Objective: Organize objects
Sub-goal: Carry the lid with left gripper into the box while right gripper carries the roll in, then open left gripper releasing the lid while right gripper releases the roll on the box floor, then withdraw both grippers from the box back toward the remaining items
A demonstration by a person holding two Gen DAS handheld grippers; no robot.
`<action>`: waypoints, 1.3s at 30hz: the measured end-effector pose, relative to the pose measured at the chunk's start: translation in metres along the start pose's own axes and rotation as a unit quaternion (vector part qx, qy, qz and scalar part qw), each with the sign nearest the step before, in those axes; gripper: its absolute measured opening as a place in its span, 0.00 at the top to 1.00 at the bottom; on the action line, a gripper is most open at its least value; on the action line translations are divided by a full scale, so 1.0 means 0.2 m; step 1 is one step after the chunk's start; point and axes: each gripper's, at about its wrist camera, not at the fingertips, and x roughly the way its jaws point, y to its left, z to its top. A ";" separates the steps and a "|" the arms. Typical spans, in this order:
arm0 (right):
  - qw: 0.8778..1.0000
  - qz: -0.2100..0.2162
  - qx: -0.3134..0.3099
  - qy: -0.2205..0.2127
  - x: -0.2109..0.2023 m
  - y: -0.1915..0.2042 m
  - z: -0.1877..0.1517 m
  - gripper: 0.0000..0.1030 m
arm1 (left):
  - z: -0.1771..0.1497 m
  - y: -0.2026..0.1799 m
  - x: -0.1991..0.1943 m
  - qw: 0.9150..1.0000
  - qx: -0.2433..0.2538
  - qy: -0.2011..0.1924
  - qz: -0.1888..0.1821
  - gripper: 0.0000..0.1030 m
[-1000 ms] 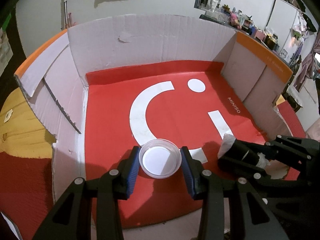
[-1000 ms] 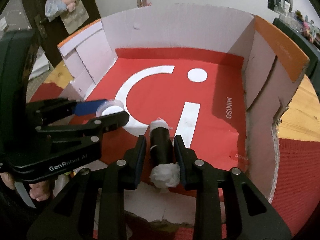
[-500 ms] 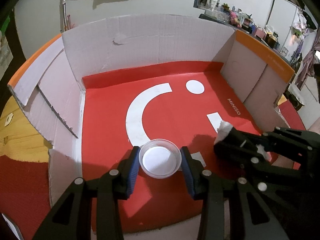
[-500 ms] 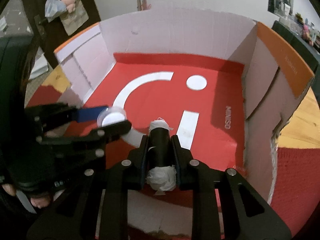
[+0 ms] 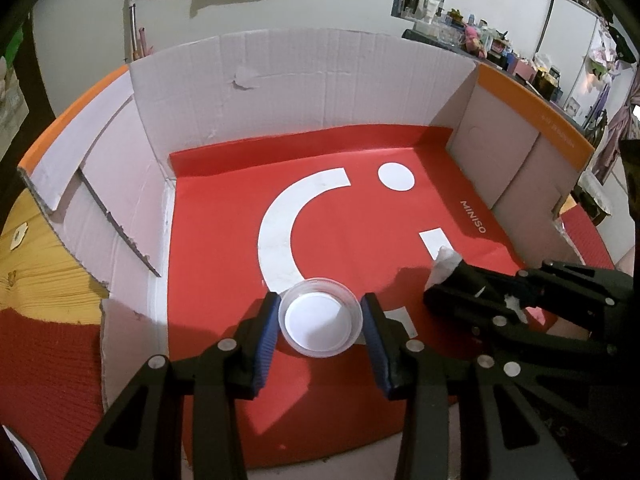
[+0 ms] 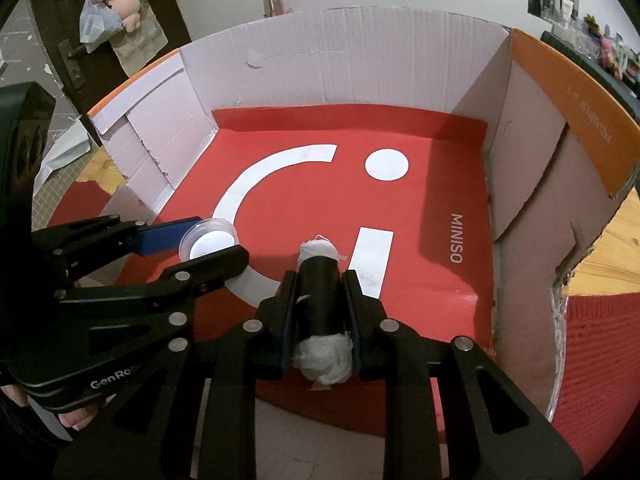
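A small clear plastic cup (image 5: pixel 320 322) with a white bottom sits low over the red floor of a cardboard box (image 5: pixel 320 88). It lies between the blue pads of my left gripper (image 5: pixel 320 300), whose jaws are opening; the pads stand just off its rim. To its right, my right gripper (image 6: pixel 320 280) is shut on a black roll (image 6: pixel 320 296) with white tissue stuffed in both ends. The right wrist view also shows the cup (image 6: pixel 210 240) and the left gripper (image 6: pixel 216 242). In the left wrist view the right gripper (image 5: pixel 440 292) comes in from the right.
The box (image 6: pixel 340 60) has white inner walls, orange outer flaps and a torn left side. Its red liner carries a white arc, a dot and a bar. Wooden table and red matting lie around it. A person's fingers (image 6: pixel 74 420) hold the left gripper.
My right gripper's jaws have closed onto the black roll, which lay loose between them. The left jaws have spread slightly around the cup. Both hands stay about where they were.
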 end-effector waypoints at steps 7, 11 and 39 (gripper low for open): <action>1.000 0.001 0.000 -0.010 -0.04 0.00 -0.01 0.78 | 0.00 0.01 -0.04 1.000 -0.004 -0.017 0.012 0.42; 1.000 0.003 0.001 -0.017 -0.05 0.01 -0.02 0.75 | -0.01 -0.01 -0.07 0.999 0.006 -0.031 0.030 0.39; 0.995 0.003 -0.014 -0.096 -0.38 0.10 -0.19 0.34 | -0.17 0.02 -0.39 0.994 -0.014 -0.096 0.042 0.12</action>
